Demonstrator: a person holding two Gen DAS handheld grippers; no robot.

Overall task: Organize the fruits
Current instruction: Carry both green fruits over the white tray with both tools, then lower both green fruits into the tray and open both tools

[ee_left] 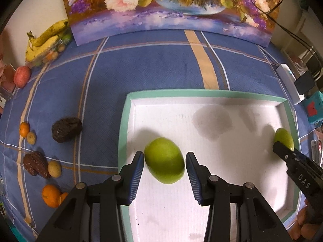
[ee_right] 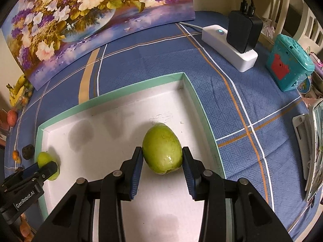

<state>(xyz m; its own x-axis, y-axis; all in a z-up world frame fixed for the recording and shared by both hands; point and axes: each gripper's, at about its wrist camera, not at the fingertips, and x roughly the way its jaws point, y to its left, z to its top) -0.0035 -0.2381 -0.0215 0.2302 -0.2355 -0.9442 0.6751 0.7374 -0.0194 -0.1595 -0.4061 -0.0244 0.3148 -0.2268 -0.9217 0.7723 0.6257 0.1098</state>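
Note:
A shallow white tray with a teal rim lies on the blue cloth. Two green oval fruits are in it. One green fruit rests on the tray floor between the jaws of my left gripper. The left pad is at its skin and a thin gap shows at the right pad. The other green fruit sits near the tray's right wall, and my right gripper is shut on it, both pads pressing its sides. Each view shows the other gripper beside its fruit: right gripper, left gripper.
Left of the tray lie oranges, dark lumpy fruits, small yellow fruits, a red apple and bananas. A flower painting stands behind. A power strip and teal box sit at the right.

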